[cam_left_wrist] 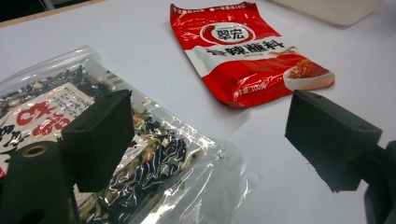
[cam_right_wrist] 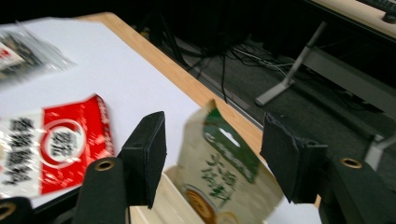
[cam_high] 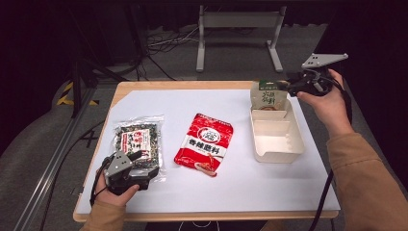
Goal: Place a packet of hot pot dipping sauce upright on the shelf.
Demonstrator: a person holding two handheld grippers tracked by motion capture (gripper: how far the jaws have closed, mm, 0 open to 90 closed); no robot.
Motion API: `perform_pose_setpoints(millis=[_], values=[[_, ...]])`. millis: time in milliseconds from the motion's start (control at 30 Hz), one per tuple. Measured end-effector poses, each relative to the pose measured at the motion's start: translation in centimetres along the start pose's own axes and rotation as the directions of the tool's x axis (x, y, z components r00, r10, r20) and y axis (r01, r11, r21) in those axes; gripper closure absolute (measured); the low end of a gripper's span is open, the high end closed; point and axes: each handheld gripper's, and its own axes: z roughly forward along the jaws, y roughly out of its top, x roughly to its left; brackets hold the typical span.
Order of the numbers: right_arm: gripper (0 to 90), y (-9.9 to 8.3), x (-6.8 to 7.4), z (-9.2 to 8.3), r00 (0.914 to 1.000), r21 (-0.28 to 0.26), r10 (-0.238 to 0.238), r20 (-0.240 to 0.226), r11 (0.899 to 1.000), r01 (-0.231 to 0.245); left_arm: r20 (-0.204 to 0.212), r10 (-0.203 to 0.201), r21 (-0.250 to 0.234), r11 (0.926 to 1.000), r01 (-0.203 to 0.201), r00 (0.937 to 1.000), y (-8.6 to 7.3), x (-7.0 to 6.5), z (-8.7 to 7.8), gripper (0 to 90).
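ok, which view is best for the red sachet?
Left gripper view: the red sachet is close, sharp and whole. The high view shows it whole but small; the right gripper view shows it blurred, partly cut off.

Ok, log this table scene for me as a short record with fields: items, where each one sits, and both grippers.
surface: white sheet on wooden table
tray: cream plastic tray, right side
tray contents: green-topped beige pouch standing at its far end
centre: red seasoning packet, flat
left: clear bag of dark dried mix, flat
left gripper: open, at clear bag
right gripper: open, pouch between jaws, untouched
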Motion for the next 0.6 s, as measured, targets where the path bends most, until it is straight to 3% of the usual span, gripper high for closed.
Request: perform_pose_setpoints(millis=[133, 233, 267, 600], values=[[40.4, 0.2, 1.4, -0.3, 0.9937, -0.016, 0.086, -0.071, 0.996, -0.088, 0.008, 0.000, 0.000, 1.0000, 0.000, 1.0000, 0.2, 0.1, 0.3, 16.0], [40.3, 0.2, 2.2, -0.4, 0.9898, -0.017, 0.120, -0.077, 0.992, -0.121, 0.016, -0.003, -0.004, 1.0000, 0.003, 0.9999, 0.3, 0.0, 0.5, 15.9], [40.3, 0.2, 3.1, -0.4, 0.9850, -0.033, 0.142, -0.097, 0.989, -0.146, 0.017, 0.001, -0.007, 1.0000, -0.001, 0.9999, 0.4, 0.0, 0.6, 15.9], [38.9, 1.0, 5.9, 0.1, 0.9862, -0.043, 0.103, -0.130, 0.993, -0.109, 0.020, 0.006, -0.010, 0.9999, -0.005, 0.9998, 0.5, 0.1, 0.7, 15.9]])
